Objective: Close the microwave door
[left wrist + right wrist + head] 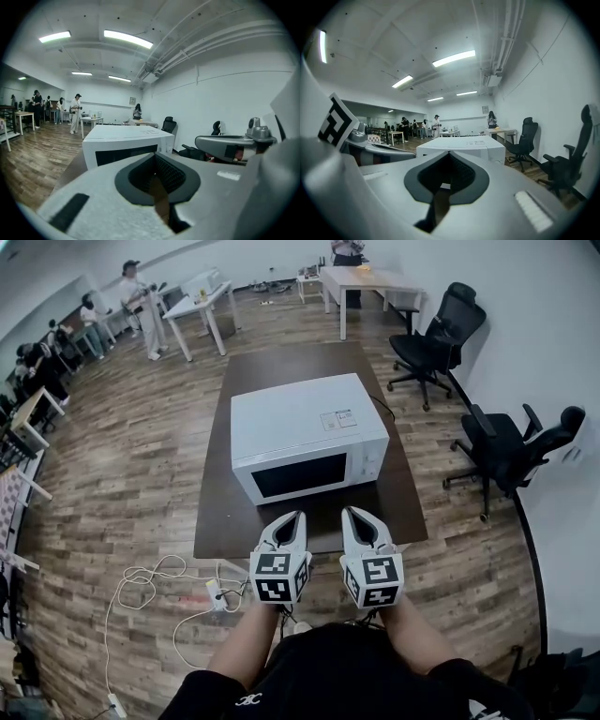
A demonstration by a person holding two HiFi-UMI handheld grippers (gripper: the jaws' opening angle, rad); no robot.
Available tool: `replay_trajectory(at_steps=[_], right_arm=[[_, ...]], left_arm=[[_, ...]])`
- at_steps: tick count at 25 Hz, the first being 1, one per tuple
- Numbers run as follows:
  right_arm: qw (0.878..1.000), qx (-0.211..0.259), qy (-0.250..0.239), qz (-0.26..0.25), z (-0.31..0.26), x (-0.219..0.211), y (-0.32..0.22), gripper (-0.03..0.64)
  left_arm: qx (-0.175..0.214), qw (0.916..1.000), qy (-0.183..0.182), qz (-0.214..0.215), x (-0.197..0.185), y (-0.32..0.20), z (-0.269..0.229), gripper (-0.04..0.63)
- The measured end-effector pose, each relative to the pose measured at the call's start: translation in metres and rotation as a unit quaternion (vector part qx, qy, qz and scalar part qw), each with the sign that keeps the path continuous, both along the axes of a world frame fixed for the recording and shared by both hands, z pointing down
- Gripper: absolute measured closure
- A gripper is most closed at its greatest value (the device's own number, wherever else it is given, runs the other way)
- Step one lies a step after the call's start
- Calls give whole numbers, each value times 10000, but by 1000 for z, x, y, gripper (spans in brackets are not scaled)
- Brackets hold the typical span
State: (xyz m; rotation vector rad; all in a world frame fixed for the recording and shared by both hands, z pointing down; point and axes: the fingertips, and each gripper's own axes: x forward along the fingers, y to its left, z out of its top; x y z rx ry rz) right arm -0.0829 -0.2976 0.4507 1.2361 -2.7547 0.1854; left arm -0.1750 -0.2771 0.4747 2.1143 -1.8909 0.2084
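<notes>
White microwave (307, 437) sits at frame centre on a dark table (220, 521). Its door (298, 476) lies flush shut and faces the bottom edge. Left gripper (292, 521) and right gripper (356, 517) are side by side at lower centre, over the table's near edge, apart from the microwave. Both have jaws pressed together and hold nothing. Black office chairs (436, 334) stand at right.

This is an open office room: black swivel office chairs (433, 338), long white worktops (361, 279), a wood-plank floor (122, 474), ceiling strip lights (127, 38), and people (139, 306) at the far worktops.
</notes>
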Motion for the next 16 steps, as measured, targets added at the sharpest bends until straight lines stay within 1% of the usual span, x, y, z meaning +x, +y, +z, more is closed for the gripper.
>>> replay_trajectory(at_steps=[11,16], right_arm=[[10000,-59,61,43,2,-4,16,611],[9999,-87,86,57,5,-4,20,611]], left_arm=[[61,10000,65,-22,-7,17,-4,584],[16,10000,55,3,-6,22,-1,584]])
